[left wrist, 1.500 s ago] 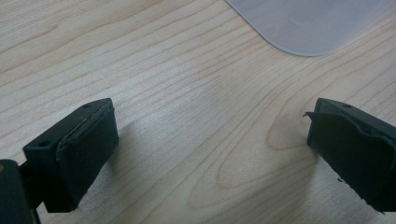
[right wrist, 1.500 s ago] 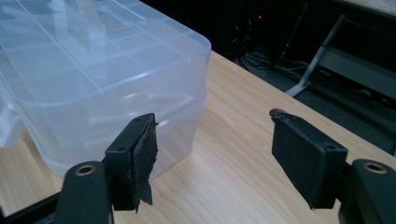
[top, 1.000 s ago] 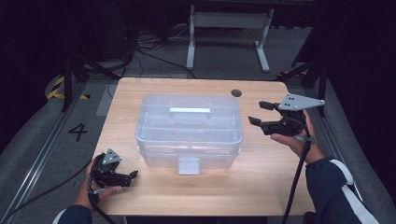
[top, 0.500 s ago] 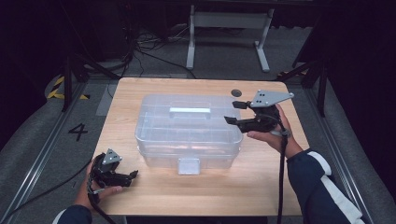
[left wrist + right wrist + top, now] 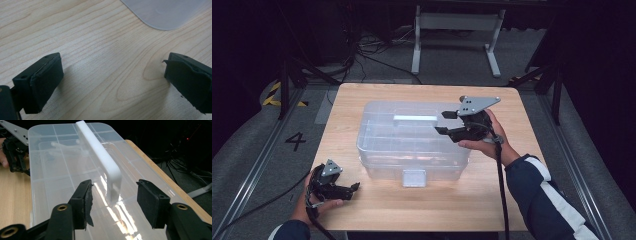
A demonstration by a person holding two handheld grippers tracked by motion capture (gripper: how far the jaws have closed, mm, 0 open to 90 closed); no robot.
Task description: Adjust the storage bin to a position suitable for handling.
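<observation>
A clear plastic box point(image 5: 412, 140) with a white handle point(image 5: 414, 119) on its lid stands in the middle of the wooden table point(image 5: 512, 200). My right gripper point(image 5: 443, 122) hovers over the lid's right part and points left along the handle. In the right gripper view the handle's point(image 5: 100, 152) near end sits between my right gripper's point(image 5: 113, 202) pads, with a gap on each side. The jaws have just been closing and grip nothing. My left gripper point(image 5: 353, 190) rests open on the table at the front left, beside a corner of the box point(image 5: 165, 12).
A white latch point(image 5: 414, 177) sits on the box's front wall. A metal stand point(image 5: 457, 30) and cables lie on the dark floor behind the table. Bare wood point(image 5: 87, 37) lies between the left jaws.
My right gripper has moved left from the table's right edge to over the box lid, and its jaws have narrowed. The left gripper has stayed put.
</observation>
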